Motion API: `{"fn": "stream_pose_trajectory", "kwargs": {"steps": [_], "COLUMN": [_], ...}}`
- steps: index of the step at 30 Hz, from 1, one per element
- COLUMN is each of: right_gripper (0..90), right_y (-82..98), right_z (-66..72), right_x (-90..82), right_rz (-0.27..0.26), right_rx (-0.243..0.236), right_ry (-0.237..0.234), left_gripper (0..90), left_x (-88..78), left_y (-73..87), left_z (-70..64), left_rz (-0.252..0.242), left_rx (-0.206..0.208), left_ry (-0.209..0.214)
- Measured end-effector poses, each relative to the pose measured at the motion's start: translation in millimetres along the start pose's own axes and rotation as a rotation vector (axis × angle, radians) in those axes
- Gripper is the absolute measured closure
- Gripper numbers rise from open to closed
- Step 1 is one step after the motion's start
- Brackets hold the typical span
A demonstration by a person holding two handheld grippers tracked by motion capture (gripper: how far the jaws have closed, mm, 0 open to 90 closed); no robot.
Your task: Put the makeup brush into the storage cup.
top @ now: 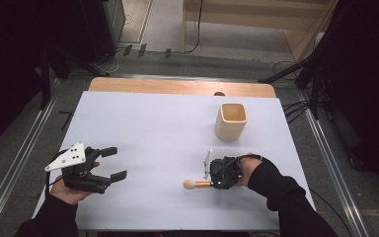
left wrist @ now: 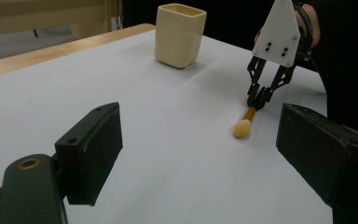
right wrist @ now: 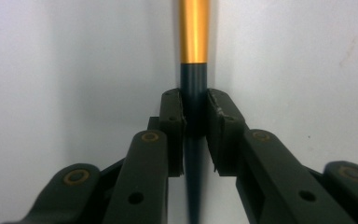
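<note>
Two claws over the white worktop point(top: 153, 128). Right claw point(right wrist: 195, 116) is clamped on the dark handle of a makeup brush point(left wrist: 244, 123), pads pinching the shaft just behind its gold band. That brush lies flat at the near right, its pale rounded tip pointing left. Left claw point(top: 112, 163) hovers at the near left, jaws wide apart with nothing between them. A cream cup point(top: 231, 120) stands upright farther back on the right. No lettering can be read on anything. From above, the brush handle is hidden under the right claw.
</note>
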State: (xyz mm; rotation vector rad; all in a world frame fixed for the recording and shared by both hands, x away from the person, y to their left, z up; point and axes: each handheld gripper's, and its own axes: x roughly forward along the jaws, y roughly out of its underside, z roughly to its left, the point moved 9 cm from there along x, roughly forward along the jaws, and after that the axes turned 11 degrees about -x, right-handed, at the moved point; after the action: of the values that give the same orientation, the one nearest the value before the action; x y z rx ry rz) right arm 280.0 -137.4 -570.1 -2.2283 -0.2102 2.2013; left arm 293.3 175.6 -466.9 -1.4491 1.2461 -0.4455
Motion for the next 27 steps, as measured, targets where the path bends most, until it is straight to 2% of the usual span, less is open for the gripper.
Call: {"fn": "stream_pose_trajectory", "kwargs": {"steps": [4, 18, 21, 23, 27], "right_gripper": [79.1, 79.3, 79.2, 79.3, 79.2], "right_y": [0.6, 2.1, 2.9, 2.7, 2.2], "right_z": [0.4, -2.0, -1.4, -2.0, -1.8], "right_x": [0.1, -1.0, -3.3, -5.8, -16.4], "right_rz": [-0.01, -0.023, -0.028, -0.046, -0.089], "right_rx": [0.012, -0.008, 0.009, 0.01, 0.047], "right_ry": [-0.021, -0.044, -0.053, -0.057, -0.062], "left_gripper": [15.3, 15.4, 15.4, 15.4, 15.4], "left_x": [-0.2, -0.3, 0.0, 0.1, -0.2], "left_y": [0.1, 0.5, 0.7, 0.7, 0.7], "left_z": [0.1, 1.0, 1.1, 1.1, 1.6], "left_rz": [0.001, 0.005, 0.007, 0.008, 0.008], "left_rx": [-0.001, -0.009, -0.008, -0.009, -0.006], "left_ry": [-0.001, -0.001, 0.0, -0.002, -0.007]}}
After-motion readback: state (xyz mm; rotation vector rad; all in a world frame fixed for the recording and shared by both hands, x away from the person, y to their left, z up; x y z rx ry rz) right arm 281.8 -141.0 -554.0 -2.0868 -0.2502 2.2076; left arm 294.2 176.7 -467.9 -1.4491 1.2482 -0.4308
